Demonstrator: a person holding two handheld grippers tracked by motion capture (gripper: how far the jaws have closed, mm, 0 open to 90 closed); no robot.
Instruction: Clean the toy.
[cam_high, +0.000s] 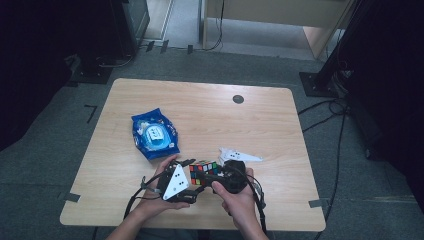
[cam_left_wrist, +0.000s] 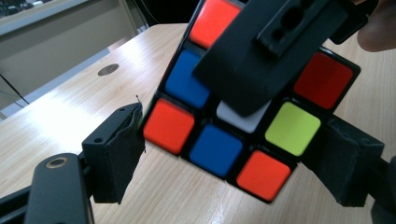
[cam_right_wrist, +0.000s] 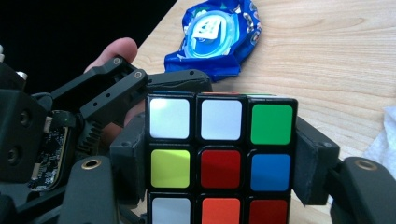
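High view: near the table's near edge, a cube sits between the two hand-held grippers. The right gripper clamps it; in the right gripper view both pads press the cube's sides. The left gripper, just left of the cube, has its jaws spread; in the left gripper view the pads flank the cube, the left pad standing just clear of it, while the right one's contact is unclear. A blue bag lies farther away on the left, well apart. White paper lies just behind the right gripper.
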